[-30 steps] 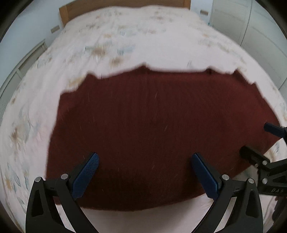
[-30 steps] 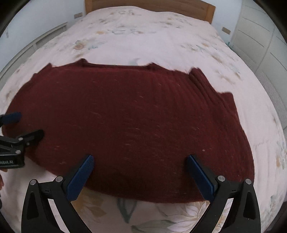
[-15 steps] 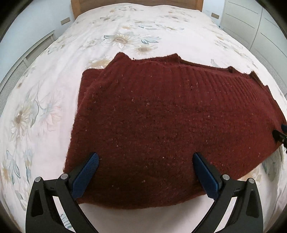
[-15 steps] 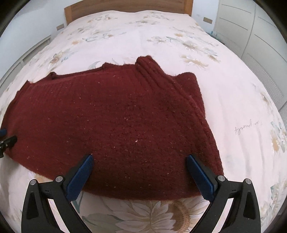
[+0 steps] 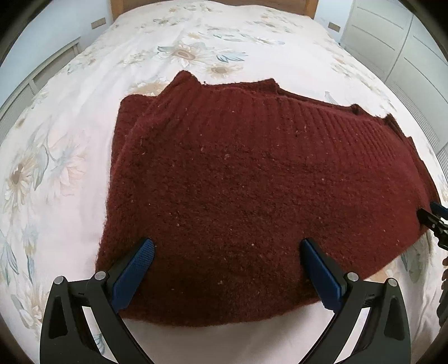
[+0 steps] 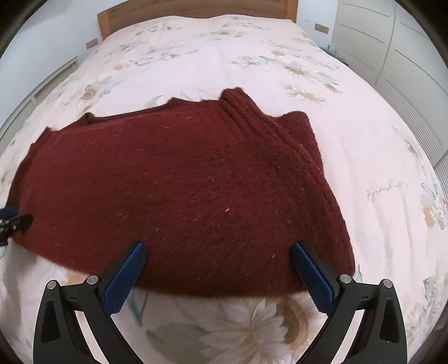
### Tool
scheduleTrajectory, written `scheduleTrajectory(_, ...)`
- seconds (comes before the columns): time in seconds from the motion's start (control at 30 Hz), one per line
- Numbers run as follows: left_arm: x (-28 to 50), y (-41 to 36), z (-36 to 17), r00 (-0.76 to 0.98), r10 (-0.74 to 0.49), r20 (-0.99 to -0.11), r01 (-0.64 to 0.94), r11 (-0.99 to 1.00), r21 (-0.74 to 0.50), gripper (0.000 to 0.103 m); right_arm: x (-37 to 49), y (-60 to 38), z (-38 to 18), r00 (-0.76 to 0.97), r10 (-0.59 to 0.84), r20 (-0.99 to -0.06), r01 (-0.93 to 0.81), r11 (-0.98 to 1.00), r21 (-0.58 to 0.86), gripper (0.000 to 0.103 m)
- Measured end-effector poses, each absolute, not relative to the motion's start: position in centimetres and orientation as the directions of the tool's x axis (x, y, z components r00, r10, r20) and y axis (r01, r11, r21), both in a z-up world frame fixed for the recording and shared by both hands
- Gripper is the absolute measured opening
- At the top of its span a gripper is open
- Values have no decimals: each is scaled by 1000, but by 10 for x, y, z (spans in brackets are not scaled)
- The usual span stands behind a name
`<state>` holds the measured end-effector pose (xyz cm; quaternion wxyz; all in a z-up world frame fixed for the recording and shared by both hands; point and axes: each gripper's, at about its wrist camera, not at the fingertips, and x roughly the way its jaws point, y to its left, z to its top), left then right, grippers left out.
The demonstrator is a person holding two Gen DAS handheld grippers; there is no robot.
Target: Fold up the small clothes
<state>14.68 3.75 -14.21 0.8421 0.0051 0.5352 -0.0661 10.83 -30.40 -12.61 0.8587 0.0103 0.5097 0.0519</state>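
A dark red knitted sweater point(image 5: 252, 190) lies folded flat on the bed, its ribbed edge toward the headboard. It also shows in the right wrist view point(image 6: 173, 196). My left gripper point(image 5: 228, 268) is open and empty, hovering over the sweater's near left part. My right gripper point(image 6: 218, 270) is open and empty over the sweater's near right edge. Each gripper's tip shows at the other view's side edge, the right gripper point(image 5: 434, 218) and the left gripper point(image 6: 11, 221).
The bed has a white floral cover point(image 5: 196, 56) and a wooden headboard point(image 6: 196, 8). White wardrobe doors point(image 6: 392, 42) stand at the right. A wall with a radiator panel point(image 5: 33, 84) runs along the left.
Both grippers have pulled back and apart from each other. The sweater lies still, now seen more fully with its side folds in view.
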Motion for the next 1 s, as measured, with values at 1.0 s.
scheduleTrajectory(1.0, 186, 105, -152, 262, -327, -908, -20, 939, -344, 66, 42, -337, -98, 453, 90, -887, -38, 996, 82, 103)
